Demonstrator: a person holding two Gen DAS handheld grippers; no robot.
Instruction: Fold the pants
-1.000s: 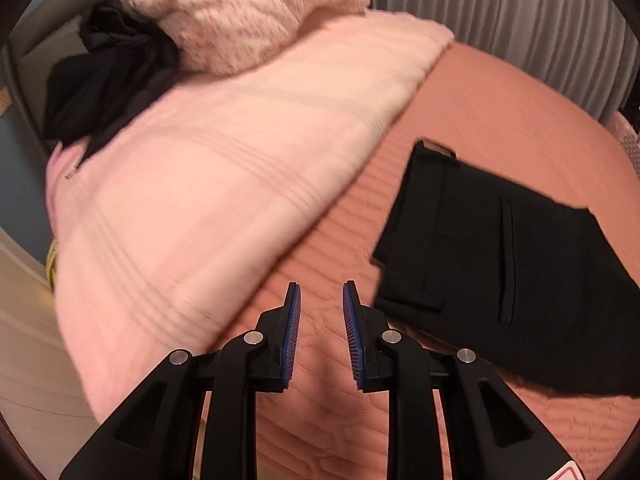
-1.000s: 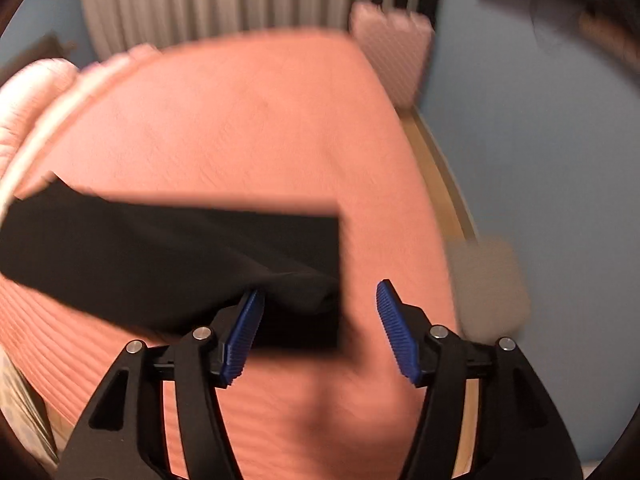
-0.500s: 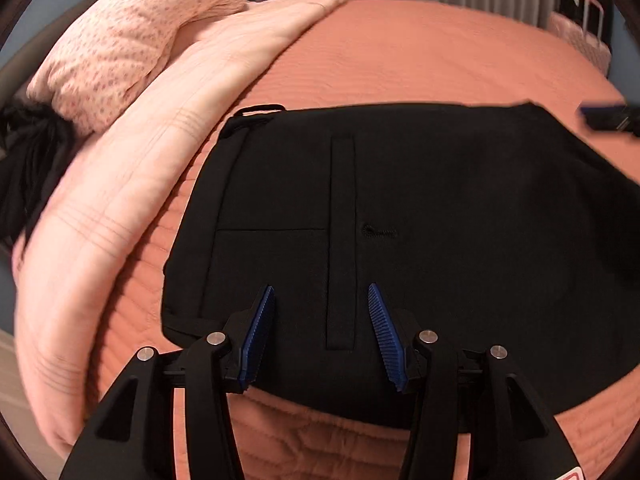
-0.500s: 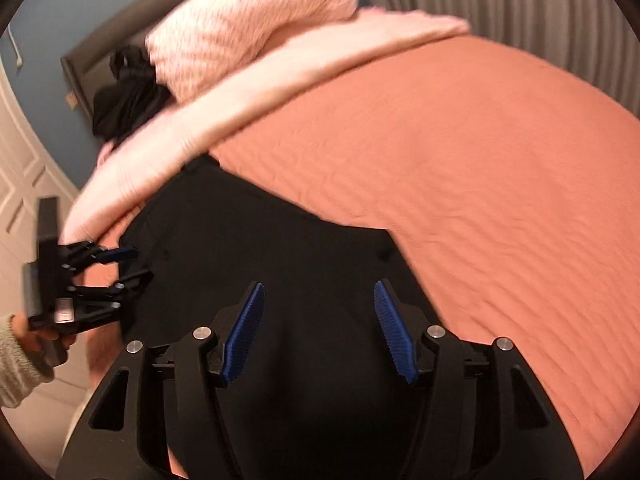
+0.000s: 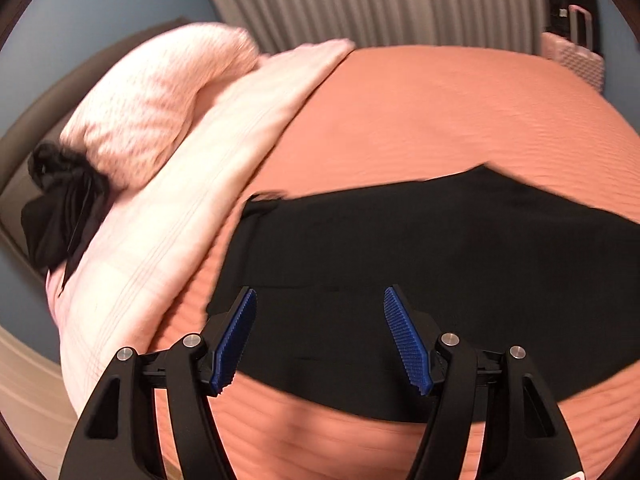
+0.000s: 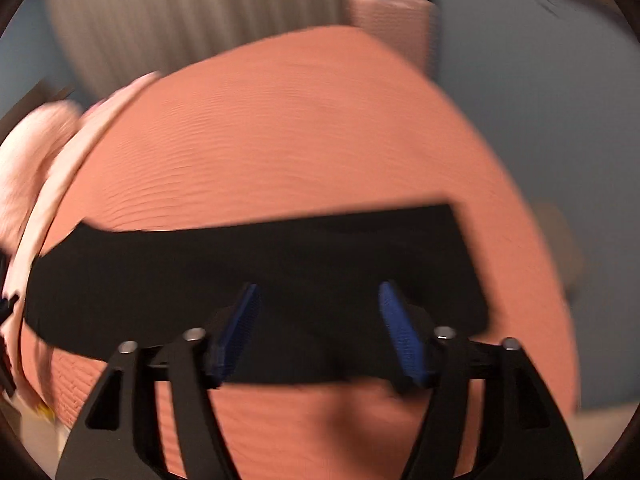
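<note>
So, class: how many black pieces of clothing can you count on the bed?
2. The pants lie flat on the orange bedspread; a crumpled black garment sits beside the pillow. More may be hidden.

A bed (image 5: 420,120) covered in a salmon quilted bedspread fills most of both views, with a pale pink folded blanket (image 5: 208,200) and a speckled pink pillow (image 5: 160,108) at its head. Behind it hang grey pleated curtains (image 5: 380,0) against blue walls (image 6: 540,100). A pink suitcase (image 5: 576,60) stands in the far corner.
</note>
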